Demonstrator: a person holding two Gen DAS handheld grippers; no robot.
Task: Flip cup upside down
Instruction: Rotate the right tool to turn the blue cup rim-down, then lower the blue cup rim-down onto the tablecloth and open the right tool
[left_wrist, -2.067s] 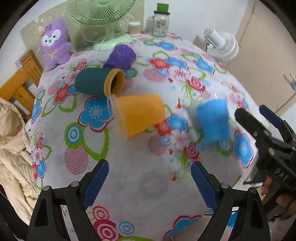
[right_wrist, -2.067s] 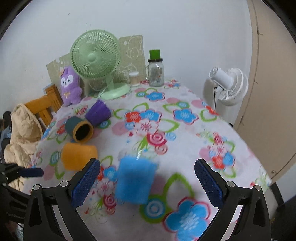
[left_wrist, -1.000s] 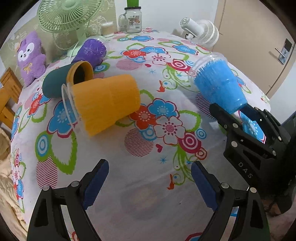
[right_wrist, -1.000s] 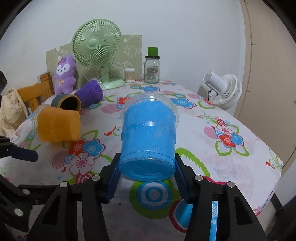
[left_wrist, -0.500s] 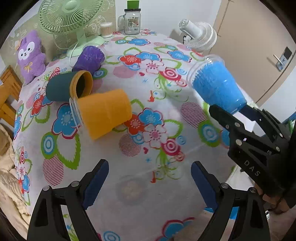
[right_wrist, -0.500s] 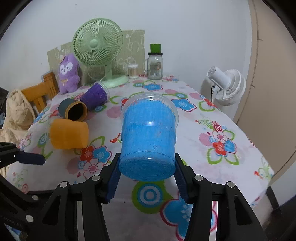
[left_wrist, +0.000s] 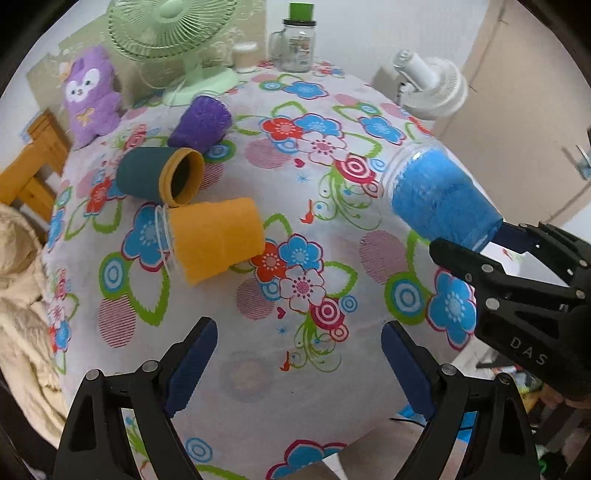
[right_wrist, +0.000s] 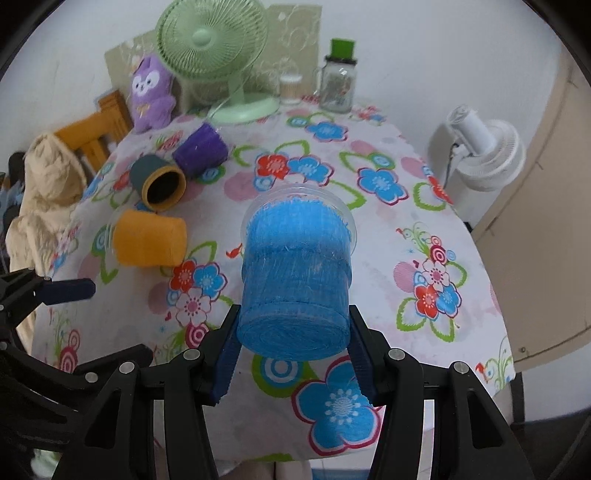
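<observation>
My right gripper (right_wrist: 293, 354) is shut on the base of a blue cup (right_wrist: 295, 273) with a clear rim, held in the air above the flowered table (right_wrist: 424, 221). The cup points away from me, mouth tilted forward and down; it also shows in the left wrist view (left_wrist: 439, 195) at the right. My left gripper (left_wrist: 299, 365) is open and empty above the table's near edge. An orange cup (left_wrist: 218, 236), a dark green cup (left_wrist: 159, 177) and a purple cup (left_wrist: 201, 123) lie on their sides at the left.
A green fan (left_wrist: 177, 40), a purple plush toy (left_wrist: 90, 94), a small white pot (left_wrist: 243, 57) and a glass jar with a green lid (left_wrist: 295, 44) stand at the back. A white fan (left_wrist: 432, 88) stands off the right edge. A wooden chair (left_wrist: 33, 170) with a beige coat is at the left.
My right gripper closed on the blue cup and lifted it off the table, and has kept it raised. The left gripper has stayed open and pulled back a little.
</observation>
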